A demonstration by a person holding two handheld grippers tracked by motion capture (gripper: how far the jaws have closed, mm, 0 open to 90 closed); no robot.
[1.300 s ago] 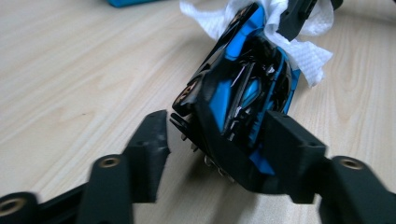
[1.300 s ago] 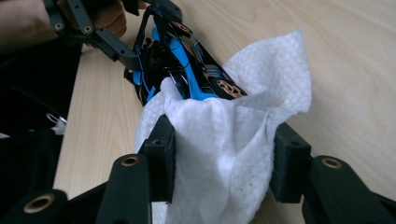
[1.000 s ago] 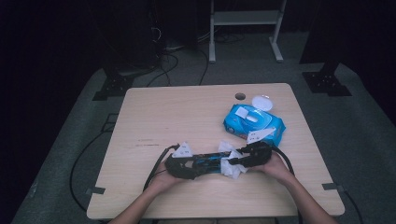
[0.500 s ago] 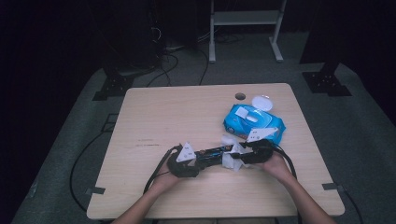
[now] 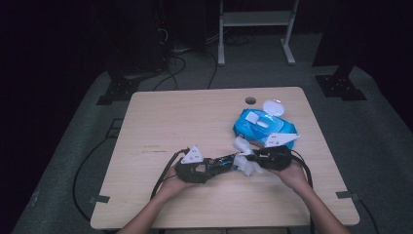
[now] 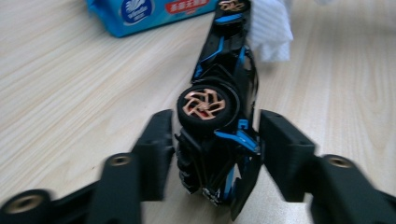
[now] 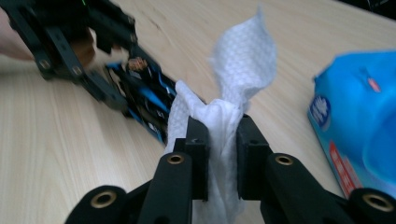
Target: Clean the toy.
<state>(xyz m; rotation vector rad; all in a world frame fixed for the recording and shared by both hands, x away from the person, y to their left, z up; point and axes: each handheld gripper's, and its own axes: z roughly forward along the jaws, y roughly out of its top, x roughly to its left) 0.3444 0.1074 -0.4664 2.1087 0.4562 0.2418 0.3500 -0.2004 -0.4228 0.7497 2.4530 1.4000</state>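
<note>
A black and blue toy car (image 6: 219, 93) with copper wheels lies on its side between the jaws of my left gripper (image 6: 212, 149), which have just been closing and now press on its rear. In the high view the left gripper (image 5: 210, 168) holds the car (image 5: 225, 162) low over the table's front. My right gripper (image 7: 222, 140) has just been closing and is shut on a white wet wipe (image 7: 243, 60), whose loose end stands up above the jaws. The wipe (image 5: 246, 165) touches the car's far end (image 7: 144, 102).
A blue pack of wipes (image 5: 263, 126) lies right behind the right gripper (image 5: 253, 161), with a round white lid (image 5: 273, 106) and a cable hole (image 5: 250, 101) beyond it. Cables trail off the wooden table's (image 5: 170, 117) front edge. The floor around is dark.
My right gripper has risen a little with the wipe and pinched it tighter. The left gripper has stayed in place, its jaws drawn closer on the car.
</note>
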